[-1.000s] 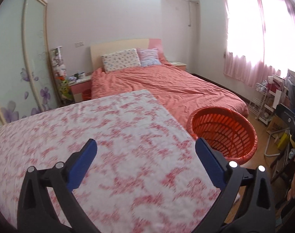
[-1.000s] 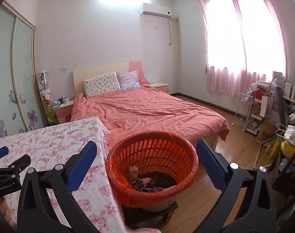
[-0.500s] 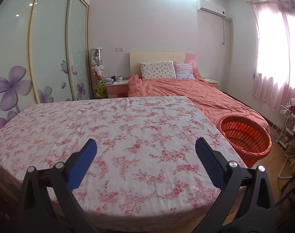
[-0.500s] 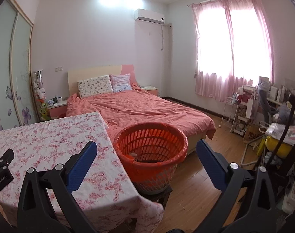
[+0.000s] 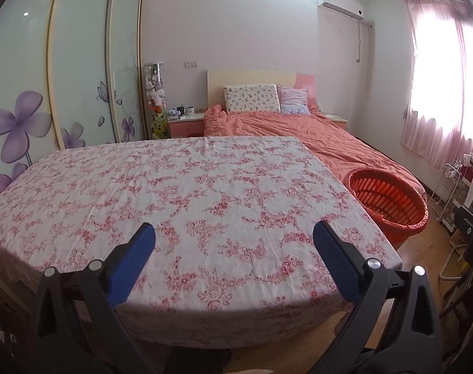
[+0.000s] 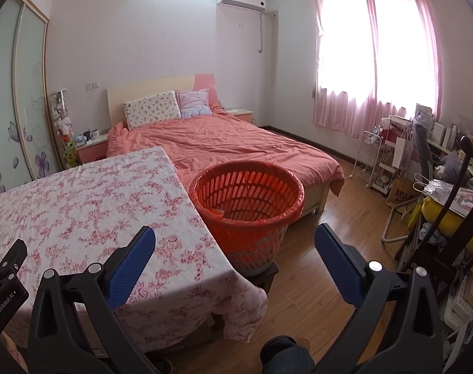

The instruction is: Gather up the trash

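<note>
An orange slatted basket [image 6: 247, 199] lined with an orange bag stands on a low stool beside the table's right edge; it also shows in the left wrist view [image 5: 389, 199]. A bit of trash lies inside it. My left gripper [image 5: 234, 261] is open and empty, held back over the near edge of the floral-cloth table [image 5: 186, 193]. My right gripper [image 6: 234, 261] is open and empty, above the table's right corner and short of the basket. No loose trash shows on the table [image 6: 80, 205].
A bed with a coral cover [image 6: 224, 143] lies behind the table and basket. A wardrobe with sliding glass doors [image 5: 65, 71] fills the left wall. A wire rack [image 6: 373, 159] and cluttered chairs and shelves [image 6: 448, 193] stand at the right on the wood floor.
Both grippers have pulled back and risen away from the table and basket. The left view swung left from the basket to face the whole table. Both stayed open.
</note>
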`<state>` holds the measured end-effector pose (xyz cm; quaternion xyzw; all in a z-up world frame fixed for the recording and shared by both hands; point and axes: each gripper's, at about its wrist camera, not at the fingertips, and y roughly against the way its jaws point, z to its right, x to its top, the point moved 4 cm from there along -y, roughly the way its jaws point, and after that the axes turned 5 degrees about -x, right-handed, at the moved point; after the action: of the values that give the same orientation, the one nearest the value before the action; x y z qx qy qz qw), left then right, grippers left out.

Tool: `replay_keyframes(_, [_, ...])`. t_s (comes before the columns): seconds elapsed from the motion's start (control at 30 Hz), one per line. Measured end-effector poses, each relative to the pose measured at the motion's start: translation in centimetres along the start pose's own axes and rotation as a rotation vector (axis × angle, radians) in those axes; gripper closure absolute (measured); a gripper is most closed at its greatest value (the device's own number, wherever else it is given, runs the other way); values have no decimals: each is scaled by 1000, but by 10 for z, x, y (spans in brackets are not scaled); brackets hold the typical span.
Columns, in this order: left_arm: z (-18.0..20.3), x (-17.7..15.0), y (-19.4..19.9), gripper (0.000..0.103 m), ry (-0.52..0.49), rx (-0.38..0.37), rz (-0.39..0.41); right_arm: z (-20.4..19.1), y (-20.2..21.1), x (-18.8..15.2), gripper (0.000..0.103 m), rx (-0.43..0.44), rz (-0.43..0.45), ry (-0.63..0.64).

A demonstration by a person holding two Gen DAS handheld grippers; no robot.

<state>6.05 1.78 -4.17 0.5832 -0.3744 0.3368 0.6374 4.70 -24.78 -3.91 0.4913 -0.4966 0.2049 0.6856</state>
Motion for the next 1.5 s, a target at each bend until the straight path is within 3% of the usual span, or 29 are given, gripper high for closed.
replay_keyframes(0.33, [3,0,3,4,30,-33,-33,2,4,-3,2,-1,-54,-15])
replay_keyframes(0.8, [10,4,4,4,31,-20,-47,3,4,-2,2,-15,-60,-15])
replay_keyframes(1.1, [14,12,9,4,2,20,-8,2,5,0,2,-12,-56,-9])
replay_keyframes(1.5, [21,16,9,4,-13,13,4,1,5,2,2,-15,-50,-9])
